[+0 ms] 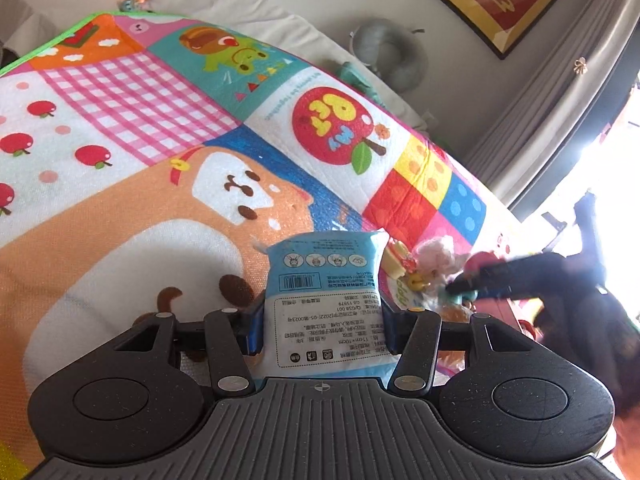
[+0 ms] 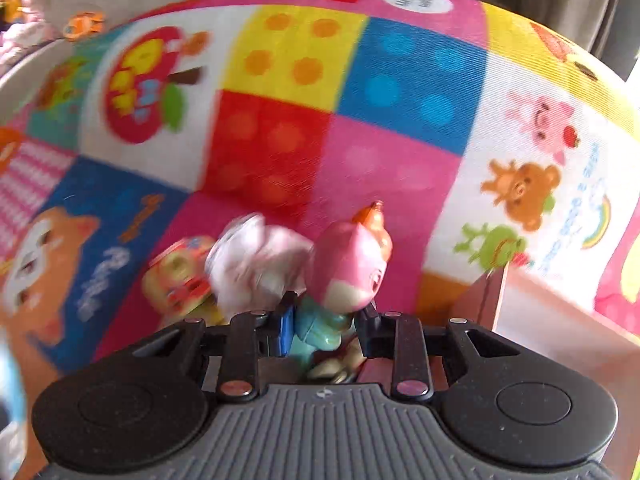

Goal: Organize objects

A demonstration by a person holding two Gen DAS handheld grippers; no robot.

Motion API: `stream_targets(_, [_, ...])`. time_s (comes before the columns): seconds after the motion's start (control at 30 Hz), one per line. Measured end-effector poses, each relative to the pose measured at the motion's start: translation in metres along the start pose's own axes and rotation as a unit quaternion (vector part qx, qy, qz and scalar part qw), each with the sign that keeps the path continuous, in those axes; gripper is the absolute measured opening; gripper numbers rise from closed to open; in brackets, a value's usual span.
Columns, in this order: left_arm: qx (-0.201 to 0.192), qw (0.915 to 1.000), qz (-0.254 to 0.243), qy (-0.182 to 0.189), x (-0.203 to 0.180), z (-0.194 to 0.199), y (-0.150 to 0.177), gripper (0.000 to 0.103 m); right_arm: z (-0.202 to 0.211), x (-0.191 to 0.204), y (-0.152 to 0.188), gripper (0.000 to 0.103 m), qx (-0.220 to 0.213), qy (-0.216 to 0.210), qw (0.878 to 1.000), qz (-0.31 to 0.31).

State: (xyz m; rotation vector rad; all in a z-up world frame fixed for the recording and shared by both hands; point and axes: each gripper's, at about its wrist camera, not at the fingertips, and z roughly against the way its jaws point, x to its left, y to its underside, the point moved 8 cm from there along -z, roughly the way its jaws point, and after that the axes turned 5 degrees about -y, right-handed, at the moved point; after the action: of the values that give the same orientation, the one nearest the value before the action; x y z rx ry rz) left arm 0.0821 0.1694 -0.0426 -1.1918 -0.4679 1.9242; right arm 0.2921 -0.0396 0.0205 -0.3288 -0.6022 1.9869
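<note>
Pink-headed plastic figurine (image 2: 348,276) with teal body clamped in right gripper (image 2: 324,328) above colourful patchwork play mat (image 2: 280,140); left gripper (image 1: 322,320) holds blue-and-white tissue packet (image 1: 326,292).

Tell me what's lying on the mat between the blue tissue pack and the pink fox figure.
In the left wrist view, a yellow-red toy and a pale pink fluffy toy lie between the blue tissue pack and the pink fox figure.

Between my left fingers (image 1: 256,320) stands the tissue pack (image 1: 326,304) over the play mat (image 1: 160,120), toy figures (image 1: 428,260) to its right.
</note>
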Motion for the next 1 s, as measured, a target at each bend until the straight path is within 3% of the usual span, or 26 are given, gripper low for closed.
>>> stream_targets(0.07, [0.001,1.0000,0.001,0.000,0.000,0.000,0.000,0.057,0.012,0.028,0.024,0.024,0.023,-0.040,0.999,0.005])
stream_targets(0.23, [0.004,1.0000,-0.002,-0.002,-0.001,0.001,0.001,0.057,0.052,0.073,0.098,0.024,0.057,-0.094,0.992,0.057])
stream_targets(0.27, [0.004,1.0000,-0.002,-0.003,-0.001,0.001,0.002,0.057,0.062,0.078,0.109,0.025,0.061,-0.104,0.991,0.065])
stream_targets(0.33, [0.004,1.0000,-0.002,-0.003,-0.002,0.000,0.002,0.057,0.084,0.080,0.117,0.040,0.050,-0.110,0.990,0.078])
stream_targets(0.4, [0.004,1.0000,0.000,-0.002,-0.001,0.000,0.002,0.057,0.103,0.071,0.107,0.068,0.016,-0.099,0.992,0.083])
stream_targets(0.5, [0.004,1.0000,0.001,-0.003,-0.001,0.000,0.002,0.057,0.111,0.054,0.075,0.073,-0.029,-0.081,0.995,0.056])
stream_targets(0.6, [0.003,1.0000,0.000,-0.003,-0.001,0.000,0.002,0.057,0.082,0.038,0.027,0.085,-0.040,-0.092,0.995,-0.010])
stream_targets(0.73, [0.003,1.0000,0.000,-0.003,-0.001,0.000,0.002,0.057,0.015,0.054,-0.030,0.085,-0.040,-0.069,0.997,-0.008])
stream_targets(0.9, [0.003,1.0000,0.008,0.003,0.001,-0.002,0.001,0.057,-0.059,0.069,-0.060,0.085,-0.016,0.038,0.995,0.093])
stream_targets(0.97, [0.003,0.9999,0.012,0.005,0.001,-0.003,0.000,0.057,-0.065,0.058,-0.061,0.083,-0.005,0.016,0.997,0.080])
stream_targets(1.0, [0.004,0.9999,0.014,0.007,0.002,-0.003,0.000,0.057,-0.063,0.051,-0.059,0.074,0.002,0.005,0.997,0.071])
